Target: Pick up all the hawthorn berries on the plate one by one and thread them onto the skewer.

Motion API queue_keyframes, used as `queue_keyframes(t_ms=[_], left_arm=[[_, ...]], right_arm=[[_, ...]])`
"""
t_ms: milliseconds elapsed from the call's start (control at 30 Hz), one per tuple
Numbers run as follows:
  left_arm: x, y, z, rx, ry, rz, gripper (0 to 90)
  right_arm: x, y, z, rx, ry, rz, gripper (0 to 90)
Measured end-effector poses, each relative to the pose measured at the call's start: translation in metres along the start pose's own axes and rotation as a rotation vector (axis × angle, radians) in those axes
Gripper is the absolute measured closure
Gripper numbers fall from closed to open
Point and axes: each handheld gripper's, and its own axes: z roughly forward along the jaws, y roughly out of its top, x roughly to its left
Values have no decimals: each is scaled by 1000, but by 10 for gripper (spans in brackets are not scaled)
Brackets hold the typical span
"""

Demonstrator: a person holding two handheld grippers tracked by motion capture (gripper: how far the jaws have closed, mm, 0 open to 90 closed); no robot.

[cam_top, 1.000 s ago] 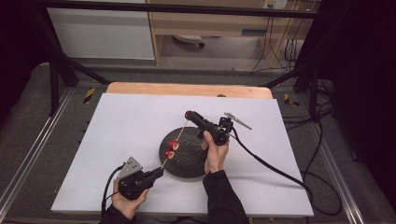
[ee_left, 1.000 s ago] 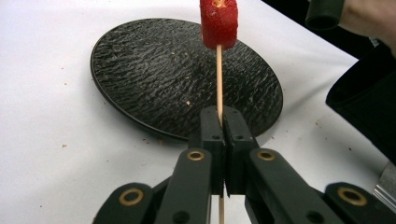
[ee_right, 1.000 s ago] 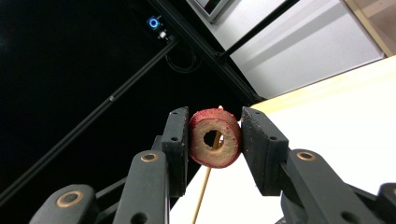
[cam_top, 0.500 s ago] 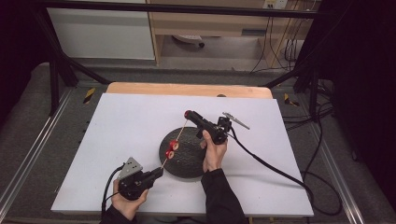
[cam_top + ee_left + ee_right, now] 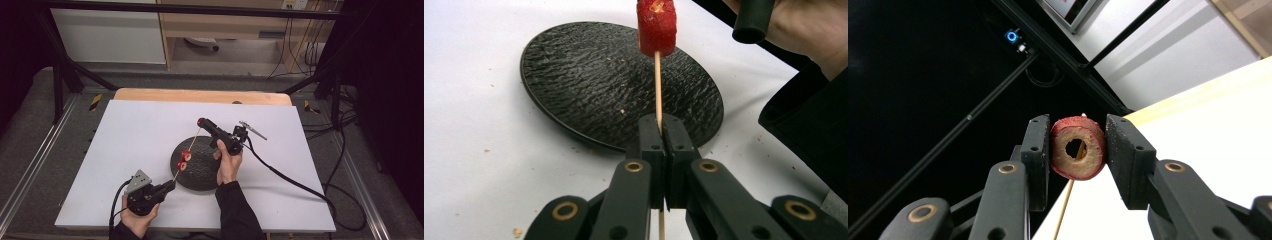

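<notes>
The wooden skewer (image 5: 186, 155) runs up across the frame's centre over the black plate (image 5: 200, 172), two red rings (image 5: 183, 160) threaded on. Left gripper (image 5: 663, 131) clamps its bottom end; right gripper (image 5: 1076, 150) pinches a red ring slice (image 5: 1078, 147) at the tip.

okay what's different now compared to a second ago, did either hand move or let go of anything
Hardly anything moved. The right tool, shut on a red ring slice, crept slightly up and away along the skewer. The left tool stayed shut on the skewer's lower end, the two red pieces stayed threaded above the black plate, and nothing was released.
</notes>
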Motion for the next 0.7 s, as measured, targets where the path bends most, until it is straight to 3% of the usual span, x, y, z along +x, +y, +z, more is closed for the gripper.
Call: queue_keyframes(t_ms=[233,300,367,700], left_arm=[[-9,-7,10,18,2,15,887],[-8,-5,11,-13,7,15,887],[-6,0,9,-29,15,8,887],[-2,3,19,2,27,-13,887]], right_arm=[[5,-1,-4,23,30,32,638],[5,-4,-4,62,41,43,638],[4,-13,-4,91,38,37,638],[8,-42,-9,161,27,-28,635]])
